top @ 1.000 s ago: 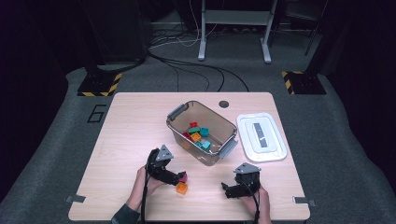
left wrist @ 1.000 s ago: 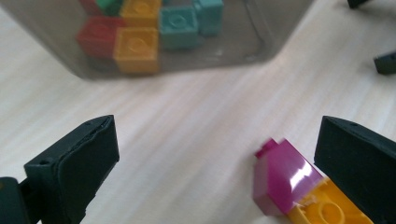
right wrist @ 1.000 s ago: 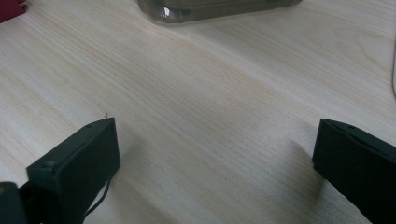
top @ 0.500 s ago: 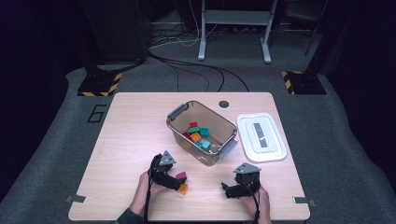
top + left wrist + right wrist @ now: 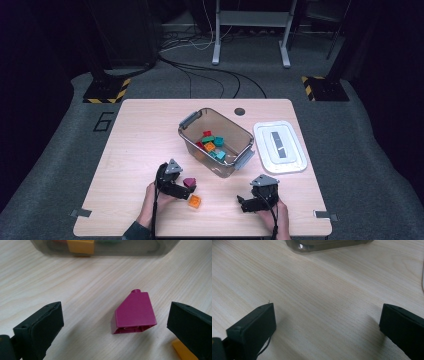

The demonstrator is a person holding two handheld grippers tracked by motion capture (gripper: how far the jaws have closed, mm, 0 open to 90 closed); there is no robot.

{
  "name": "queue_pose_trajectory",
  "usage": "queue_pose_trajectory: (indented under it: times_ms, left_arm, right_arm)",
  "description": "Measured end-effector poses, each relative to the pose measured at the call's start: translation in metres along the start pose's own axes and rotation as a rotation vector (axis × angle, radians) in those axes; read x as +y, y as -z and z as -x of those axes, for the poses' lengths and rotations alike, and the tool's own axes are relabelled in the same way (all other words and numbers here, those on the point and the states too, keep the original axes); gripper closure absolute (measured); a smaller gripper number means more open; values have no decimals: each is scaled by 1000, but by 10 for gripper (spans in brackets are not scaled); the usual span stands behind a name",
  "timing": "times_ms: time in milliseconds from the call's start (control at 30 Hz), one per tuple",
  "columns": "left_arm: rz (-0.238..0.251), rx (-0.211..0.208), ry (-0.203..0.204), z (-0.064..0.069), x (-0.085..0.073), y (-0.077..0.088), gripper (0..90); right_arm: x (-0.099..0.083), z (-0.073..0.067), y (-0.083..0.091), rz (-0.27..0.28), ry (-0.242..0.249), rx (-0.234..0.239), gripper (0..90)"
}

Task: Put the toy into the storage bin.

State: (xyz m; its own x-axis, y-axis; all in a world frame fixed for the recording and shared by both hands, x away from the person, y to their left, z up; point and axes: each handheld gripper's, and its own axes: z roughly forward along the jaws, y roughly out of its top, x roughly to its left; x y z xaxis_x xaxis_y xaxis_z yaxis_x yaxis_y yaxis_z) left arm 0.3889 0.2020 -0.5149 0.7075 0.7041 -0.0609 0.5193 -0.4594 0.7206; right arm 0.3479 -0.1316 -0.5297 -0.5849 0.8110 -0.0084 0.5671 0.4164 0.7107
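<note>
Two grippers are sitting low at the near edge of the worktop (image 5: 130, 130), each in one of the person's hands. Left gripper (image 5: 113, 322) is standing with its jaws spread wide, and a magenta sloped brick (image 5: 135, 313) is lying on the wood between them, touching neither jaw; its hollow underside is facing the camera and one stud is pointing away. An orange brick (image 5: 183, 351) is peeking out just beside the jaw at the right of the left gripper view, and in the high view it is lying just nearer than the magenta one. Right gripper (image 5: 327, 322) is also holding its jaws wide apart, over bare wood with nothing between them. Farther back, a clear plastic bin (image 5: 240, 137) is standing near the middle of the worktop, carrying red, green, orange and teal bricks. Beside it, to the right, a white lid (image 5: 295, 160) is lying flat
</note>
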Motion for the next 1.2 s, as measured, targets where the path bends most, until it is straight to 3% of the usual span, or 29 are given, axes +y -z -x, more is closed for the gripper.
queue_pose_trajectory:
  times_ms: [267, 567, 1033, 1200]
  left_arm:
    - [-7, -9, -25, 3, -4, -2, 363]
    - [14, 23, -30, 4, -7, -2, 577]
    - [49, 43, -20, 1, -4, 6, 587]
    - [54, 51, -33, -2, 0, 13, 587]
  right_arm:
    - [0, 0, 0, 0, 0, 0, 0]
    - [0, 0, 0, 0, 0, 0, 0]
    - [0, 0, 0, 0, 0, 0, 0]
    - [0, 0, 0, 0, 0, 0, 0]
